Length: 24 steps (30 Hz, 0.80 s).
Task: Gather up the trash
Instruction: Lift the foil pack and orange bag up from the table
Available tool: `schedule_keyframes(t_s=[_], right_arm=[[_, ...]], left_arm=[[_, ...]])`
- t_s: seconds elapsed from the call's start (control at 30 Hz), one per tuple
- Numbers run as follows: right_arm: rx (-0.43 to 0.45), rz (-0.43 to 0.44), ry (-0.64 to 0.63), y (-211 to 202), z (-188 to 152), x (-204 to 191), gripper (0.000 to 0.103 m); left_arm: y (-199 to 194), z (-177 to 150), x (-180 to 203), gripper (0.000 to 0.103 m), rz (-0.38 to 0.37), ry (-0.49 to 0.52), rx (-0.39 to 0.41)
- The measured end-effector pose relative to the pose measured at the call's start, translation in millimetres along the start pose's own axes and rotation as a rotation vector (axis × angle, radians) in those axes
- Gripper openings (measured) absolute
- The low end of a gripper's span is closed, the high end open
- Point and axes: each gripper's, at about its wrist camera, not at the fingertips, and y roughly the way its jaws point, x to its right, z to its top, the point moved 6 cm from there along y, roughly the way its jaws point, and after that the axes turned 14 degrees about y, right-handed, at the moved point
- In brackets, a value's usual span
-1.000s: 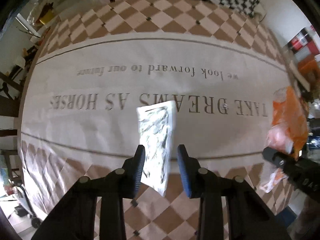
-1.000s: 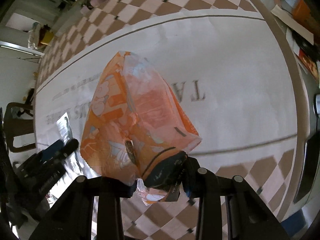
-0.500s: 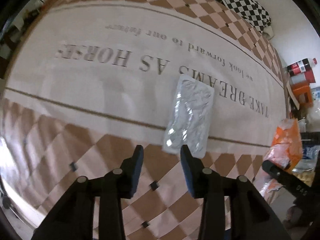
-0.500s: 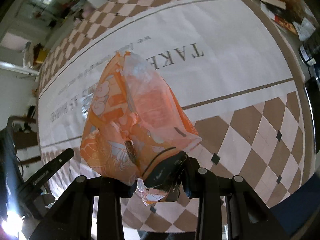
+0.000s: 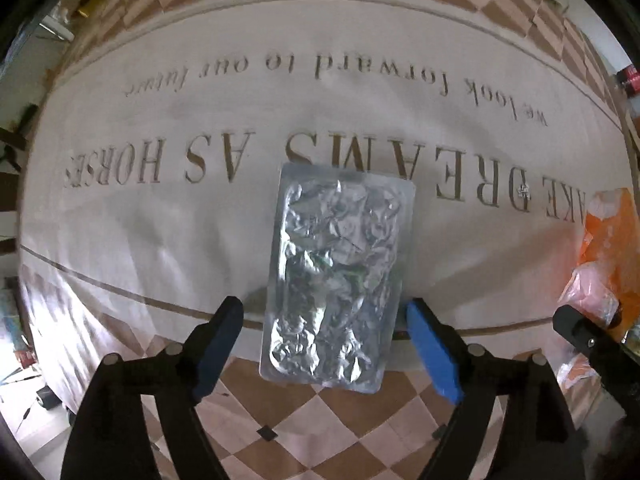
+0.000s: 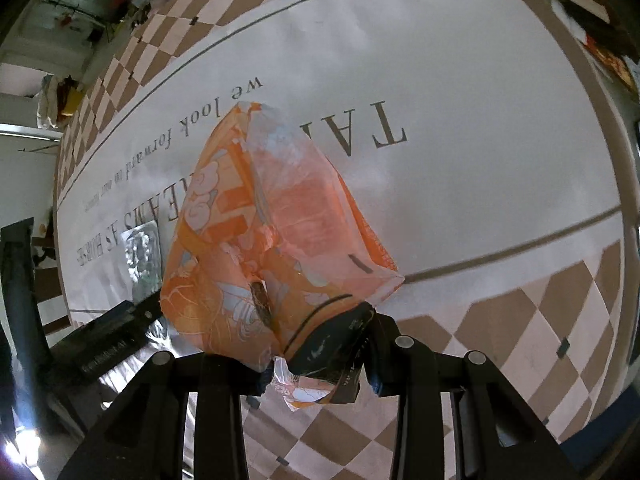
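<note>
A crumpled silver foil packet (image 5: 338,276) lies flat on the tablecloth (image 5: 160,220), its near end between my left gripper's blue pads. My left gripper (image 5: 326,350) is open wide, one pad on each side of the packet, not touching it. My right gripper (image 6: 316,364) is shut on an orange plastic bag (image 6: 272,248), together with a dark wrapper (image 6: 336,348), and holds the bag up above the cloth. The bag also shows at the right edge of the left wrist view (image 5: 612,248). The foil packet shows small in the right wrist view (image 6: 142,256).
The white cloth carries printed lettering and a brown checked border (image 5: 320,420). A chair (image 6: 20,280) stands at the table's left side. Red bottles (image 5: 630,80) and clutter sit beyond the far right edge. The left gripper's body (image 6: 112,344) lies left of the bag.
My left gripper has opened wide and come in over the foil packet, which now lies between its pads. My right gripper still holds the orange bag and has shifted over the cloth.
</note>
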Motion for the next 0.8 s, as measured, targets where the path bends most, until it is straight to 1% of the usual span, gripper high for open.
schedule_keyframes(t_s=[0.1,0.13,0.23,0.33,0.43,0.53,0.67,0.73,0.8], right_arm=[[-0.008,0.004,-0.006,3,8,-3,0.037],[-0.006,0.003,-0.011,2,8,-3,0.037],[-0.007,0.002,-0.026,1,12,-4,0.037],[-0.007,-0.004,-0.049,-1,11,-5,0.037],[0.012,-0.012,-0.079,-8,3,-3,0.037],[0.049,-0.006,-0.098,-18,-9,-2,0.037],[0.078,0.013,-0.09,-30,-38,3,0.037],[0.096,0.024,-0.096,-39,-59,5,0.037],[0.112,0.041,-0.102,-47,-87,4,0.037]], left_arm=[[-3,0,6,0.07,-0.026,-0.022,0.019],[-7,-2,7,0.064,-0.023,-0.015,0.029],[-16,-14,7,0.064,-0.019,-0.006,0.034],[-33,-20,6,0.064,-0.008,0.0,0.063],[-55,-30,8,0.064,0.0,0.009,0.114],[-80,-47,9,0.064,0.002,0.027,0.174],[-113,-82,1,0.064,-0.015,0.038,0.25],[-126,-103,-5,0.064,-0.039,0.038,0.289],[-138,-129,-13,0.064,-0.065,0.048,0.329]])
